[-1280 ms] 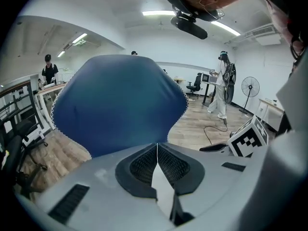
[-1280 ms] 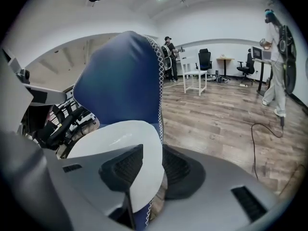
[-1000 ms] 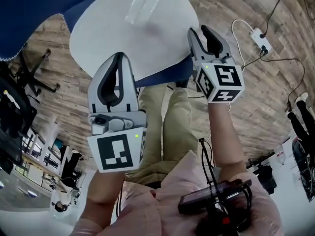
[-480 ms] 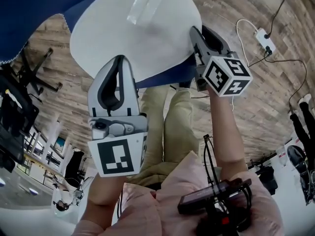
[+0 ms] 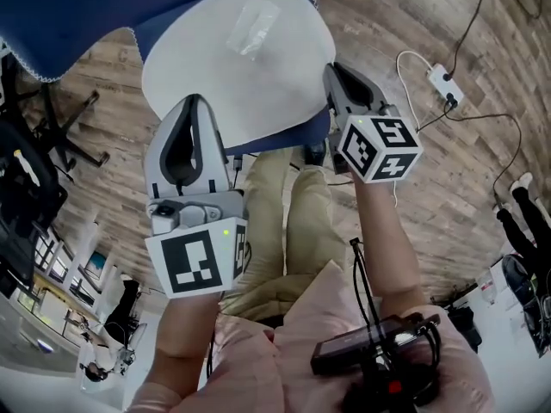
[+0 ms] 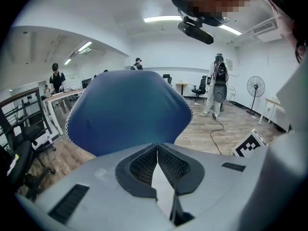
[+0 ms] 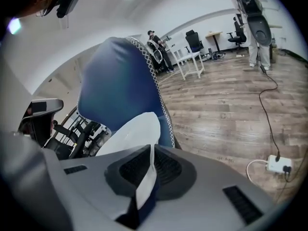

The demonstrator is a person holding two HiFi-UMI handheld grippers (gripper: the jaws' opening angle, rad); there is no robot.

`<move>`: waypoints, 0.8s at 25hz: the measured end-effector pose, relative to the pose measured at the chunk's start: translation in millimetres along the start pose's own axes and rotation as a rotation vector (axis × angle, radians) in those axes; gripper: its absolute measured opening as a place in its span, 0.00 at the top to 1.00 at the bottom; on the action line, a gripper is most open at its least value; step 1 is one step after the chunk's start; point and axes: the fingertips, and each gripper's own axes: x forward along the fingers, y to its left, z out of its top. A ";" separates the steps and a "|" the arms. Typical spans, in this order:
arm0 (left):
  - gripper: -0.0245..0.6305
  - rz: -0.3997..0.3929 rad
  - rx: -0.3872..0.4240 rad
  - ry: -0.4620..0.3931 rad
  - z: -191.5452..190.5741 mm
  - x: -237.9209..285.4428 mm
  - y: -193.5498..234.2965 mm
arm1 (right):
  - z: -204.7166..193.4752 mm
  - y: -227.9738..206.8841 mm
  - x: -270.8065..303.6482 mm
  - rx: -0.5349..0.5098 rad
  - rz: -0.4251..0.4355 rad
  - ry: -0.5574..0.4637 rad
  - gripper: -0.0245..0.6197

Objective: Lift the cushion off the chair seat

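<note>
The cushion (image 5: 241, 67) is a flat round pad, white on top with a dark blue underside. It hangs over the person's knees, in front of the blue chair (image 5: 77, 7) with its white stitched edge. My left gripper (image 5: 191, 110) is shut on the cushion's near left rim. My right gripper (image 5: 337, 80) is shut on its right rim. In the left gripper view the gripper (image 6: 156, 150) pinches a thin white edge (image 6: 162, 184), with the blue chair (image 6: 125, 109) beyond. In the right gripper view the gripper (image 7: 151, 153) holds the white and blue rim (image 7: 132, 134).
Wooden floor lies all around. A white power strip (image 5: 446, 83) with cables sits on the floor at the right. A black office chair base (image 5: 65, 136) stands at the left. People (image 6: 219, 83) and a fan (image 6: 255, 88) are far across the room.
Both grippers keep their hold. The cushion has shifted a little to the right and farther from me, and the right gripper's marker cube has turned.
</note>
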 end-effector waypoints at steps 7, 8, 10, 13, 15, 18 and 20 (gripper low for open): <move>0.94 0.036 -0.002 -0.072 34.7 -30.7 2.0 | 26.7 37.4 -28.0 -0.088 0.030 -0.022 0.93; 0.94 0.041 -0.004 -0.081 38.6 -32.6 1.9 | 31.7 41.0 -29.7 -0.101 0.036 -0.028 0.93; 0.94 0.051 -0.006 -0.093 45.6 -37.9 2.4 | 39.4 49.4 -34.3 -0.120 0.046 -0.036 0.93; 0.94 0.065 -0.011 -0.103 53.8 -51.9 6.2 | 42.9 66.0 -45.7 -0.143 0.059 -0.036 0.93; 0.94 0.076 -0.012 -0.113 59.2 -61.3 10.7 | 45.6 76.8 -53.2 -0.159 0.064 -0.040 0.93; 0.94 0.091 -0.013 -0.134 69.4 -71.9 16.2 | 54.0 88.2 -62.3 -0.182 0.066 -0.046 0.93; 0.94 0.097 -0.013 -0.147 76.6 -78.5 18.4 | 58.7 95.2 -68.3 -0.198 0.068 -0.045 0.93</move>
